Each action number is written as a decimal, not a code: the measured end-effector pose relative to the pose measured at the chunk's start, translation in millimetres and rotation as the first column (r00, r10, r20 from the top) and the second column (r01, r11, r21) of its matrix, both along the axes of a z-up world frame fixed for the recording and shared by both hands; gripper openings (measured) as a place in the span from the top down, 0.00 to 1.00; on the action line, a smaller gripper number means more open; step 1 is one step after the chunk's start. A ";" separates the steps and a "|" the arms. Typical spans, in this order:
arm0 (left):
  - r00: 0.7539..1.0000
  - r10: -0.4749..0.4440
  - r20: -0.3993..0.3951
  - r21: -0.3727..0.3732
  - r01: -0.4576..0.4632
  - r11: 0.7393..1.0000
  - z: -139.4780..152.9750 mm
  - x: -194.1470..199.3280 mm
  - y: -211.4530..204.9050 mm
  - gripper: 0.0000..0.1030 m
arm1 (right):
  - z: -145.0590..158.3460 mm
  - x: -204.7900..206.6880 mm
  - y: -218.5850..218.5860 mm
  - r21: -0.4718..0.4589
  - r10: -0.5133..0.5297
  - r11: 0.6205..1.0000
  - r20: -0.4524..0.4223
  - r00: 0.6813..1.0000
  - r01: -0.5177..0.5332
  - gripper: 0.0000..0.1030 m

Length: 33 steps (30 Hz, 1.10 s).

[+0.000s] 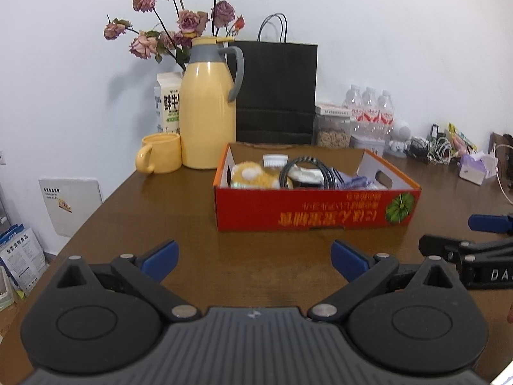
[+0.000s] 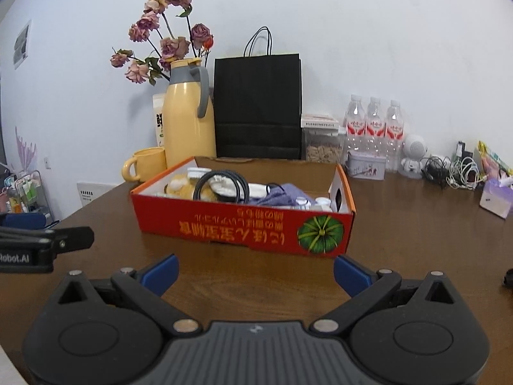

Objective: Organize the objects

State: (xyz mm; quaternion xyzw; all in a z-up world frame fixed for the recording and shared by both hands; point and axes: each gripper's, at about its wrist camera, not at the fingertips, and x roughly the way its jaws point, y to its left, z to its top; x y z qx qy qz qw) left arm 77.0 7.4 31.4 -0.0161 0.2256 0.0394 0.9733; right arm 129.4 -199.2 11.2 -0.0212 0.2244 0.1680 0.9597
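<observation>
A red cardboard box (image 1: 315,211) (image 2: 243,227) sits on the brown table (image 1: 198,224) (image 2: 416,224). It holds a yellow plush toy (image 1: 253,176) (image 2: 182,189), a black coiled cable (image 1: 307,168) (image 2: 221,183), a purple cloth (image 2: 282,197) and small white items. My left gripper (image 1: 255,256) is open and empty, just in front of the box. My right gripper (image 2: 256,271) is open and empty, also in front of the box. Each gripper shows at the edge of the other's view.
Behind the box stand a yellow thermos jug (image 1: 208,109), a yellow mug (image 1: 160,154), a milk carton (image 1: 166,102), dried roses (image 1: 179,22), a black paper bag (image 1: 275,93), three water bottles (image 1: 372,112), a jar, a small tin (image 2: 367,165), a white figurine (image 2: 413,155) and tangled cables (image 2: 455,168).
</observation>
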 end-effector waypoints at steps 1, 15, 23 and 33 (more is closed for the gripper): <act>1.000 0.001 -0.009 0.001 -0.001 1.000 -2.1 -1.7 -0.7 0.00 | -0.9 -2.1 -0.6 0.001 -0.002 1.000 -0.006 1.000 0.002 0.00; 0.999 0.005 -0.039 -0.006 -0.006 1.000 -10.4 -10.8 -1.6 0.00 | -5.7 -9.3 -0.7 0.002 -0.004 1.000 -0.042 0.999 0.005 0.00; 0.999 0.006 -0.042 -0.007 -0.006 1.000 -10.6 -10.4 -1.1 0.00 | -5.6 -9.5 -0.8 0.002 -0.005 1.000 -0.043 0.999 0.005 0.00; 0.999 0.006 -0.043 -0.009 -0.007 1.000 -11.2 -10.4 -1.0 0.00 | -5.7 -9.4 -1.4 0.002 -0.004 1.000 -0.042 0.999 0.004 0.00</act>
